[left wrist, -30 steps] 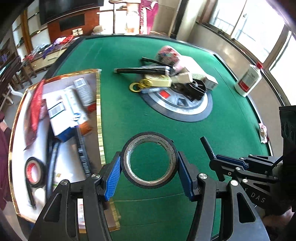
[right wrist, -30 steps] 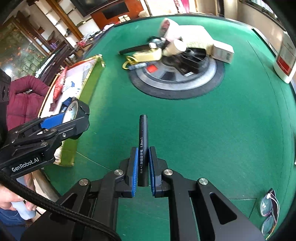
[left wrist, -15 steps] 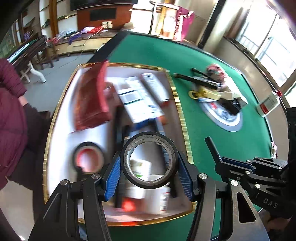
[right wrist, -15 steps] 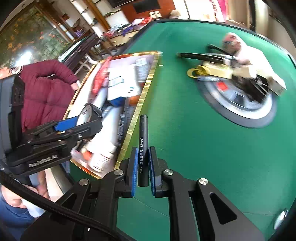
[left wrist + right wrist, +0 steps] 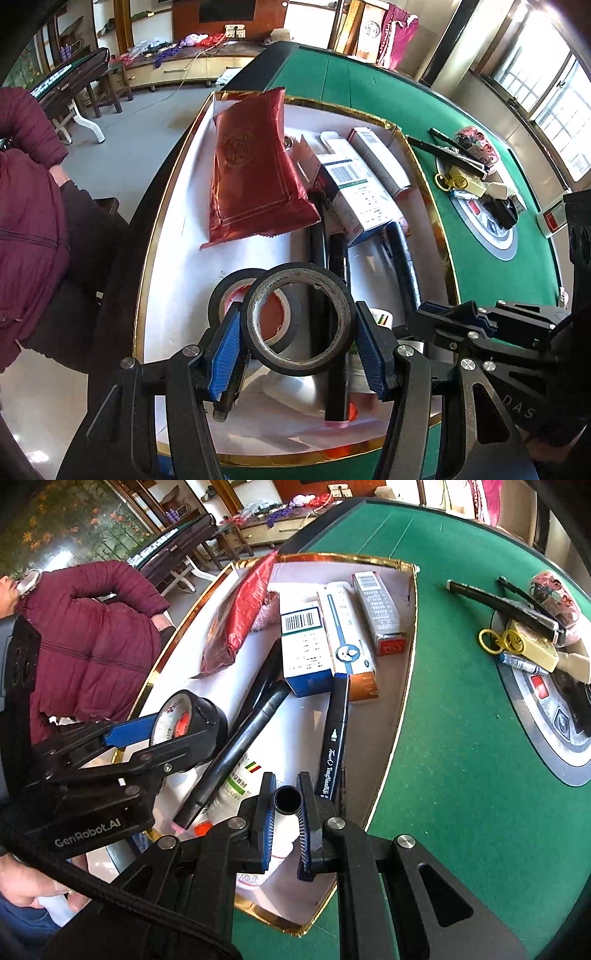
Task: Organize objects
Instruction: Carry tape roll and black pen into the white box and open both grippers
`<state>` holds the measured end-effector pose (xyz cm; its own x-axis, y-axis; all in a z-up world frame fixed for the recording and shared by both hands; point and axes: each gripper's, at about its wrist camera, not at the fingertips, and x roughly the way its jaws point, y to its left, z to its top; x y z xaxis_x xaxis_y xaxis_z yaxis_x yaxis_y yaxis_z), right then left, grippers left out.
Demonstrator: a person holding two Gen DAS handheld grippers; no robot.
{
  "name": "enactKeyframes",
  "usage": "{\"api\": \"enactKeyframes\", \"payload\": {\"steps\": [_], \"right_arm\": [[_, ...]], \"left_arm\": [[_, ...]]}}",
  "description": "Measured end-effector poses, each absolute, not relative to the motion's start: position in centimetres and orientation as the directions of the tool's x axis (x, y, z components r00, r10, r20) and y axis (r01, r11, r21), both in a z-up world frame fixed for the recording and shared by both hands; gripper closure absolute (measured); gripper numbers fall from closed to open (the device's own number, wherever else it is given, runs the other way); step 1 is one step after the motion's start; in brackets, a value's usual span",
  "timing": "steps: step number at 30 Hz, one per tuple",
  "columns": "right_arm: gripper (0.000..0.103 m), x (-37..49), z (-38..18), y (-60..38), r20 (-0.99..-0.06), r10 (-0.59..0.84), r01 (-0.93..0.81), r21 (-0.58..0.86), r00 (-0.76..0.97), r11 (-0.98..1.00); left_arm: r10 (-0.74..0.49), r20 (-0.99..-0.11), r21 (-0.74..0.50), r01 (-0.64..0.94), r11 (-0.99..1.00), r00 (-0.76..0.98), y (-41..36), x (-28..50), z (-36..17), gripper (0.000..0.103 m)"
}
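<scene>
A: What have you got in your left gripper [image 5: 298,328]?

B: Your jaws are clamped on a black roll of tape [image 5: 298,320], one blue pad on each side of its rim. You hold it above the white tray [image 5: 177,236] with the gold edge, just over a second roll of tape [image 5: 236,295] that lies flat on the tray floor.

A: And the right gripper [image 5: 287,812]?

B: Its jaws are closed on a thin black tube [image 5: 287,800], seen end-on between the pads, over the near end of the same tray.

A: What lies in the tray?

B: From the left wrist view, a red foil packet [image 5: 255,170] at twelve o'clock from the held roll, white boxes [image 5: 354,184] at one o'clock. From the right wrist view, a black marker [image 5: 335,738] at one o'clock of the tube and a white bottle [image 5: 255,775] under it.

A: And on the green desk [image 5: 461,738]?

B: A heap of small things [image 5: 532,642] at two o'clock, well apart from the tray.
</scene>
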<state>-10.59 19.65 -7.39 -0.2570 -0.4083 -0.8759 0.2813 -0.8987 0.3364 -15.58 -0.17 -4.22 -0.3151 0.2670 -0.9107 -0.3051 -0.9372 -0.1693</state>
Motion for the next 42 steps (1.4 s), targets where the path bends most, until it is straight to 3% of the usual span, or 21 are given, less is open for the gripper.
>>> {"api": "enactKeyframes", "payload": {"steps": [7, 9, 14, 16, 26, 33, 42], "right_arm": [[0.091, -11.0, -6.2, 20.3, -0.835, -0.462, 0.285, 0.384, -0.298, -0.878], [0.087, -11.1, -4.8, 20.8, -0.797, -0.499, 0.303, 0.410, -0.339, -0.860], [0.066, -11.1, -1.6, 23.3, -0.723, -0.536, 0.292, 0.450, -0.436, -0.844], [0.065, -11.1, -1.4, 25.1, -0.716, -0.527, 0.257, 0.461, -0.458, -0.850], [0.065, -10.2, -5.2, 37.5, -0.786, -0.384, -0.035, 0.457, -0.485, -0.889], [0.041, -10.5, -5.8, 45.1, -0.827, -0.237, -0.152, 0.358, -0.510, -0.921], [0.035, -15.3, -6.6, 50.2, -0.836, -0.213, -0.110, 0.308, -0.506, -0.945]], "left_arm": [[0.268, -0.916, -0.185, -0.280, -0.942, -0.298, -0.4, -16.2, -4.7, 0.050], [0.271, -0.912, -0.190, -0.270, -0.944, -0.306, -0.4, -16.3, -4.5, 0.050], [0.278, -0.896, -0.201, -0.243, -0.949, -0.347, -0.5, -16.1, -3.3, 0.050], [0.273, -0.883, -0.190, -0.242, -0.952, -0.382, -0.4, -16.0, -2.4, 0.050], [0.318, -0.860, -0.187, -0.333, -0.924, -0.400, 4.1, -14.2, -0.1, 0.047], [0.342, -0.869, -0.180, -0.417, -0.891, -0.356, 8.7, -11.8, 0.2, 0.047], [0.333, -0.891, -0.155, -0.482, -0.863, -0.309, 12.0, -9.0, -0.6, 0.047]]}}
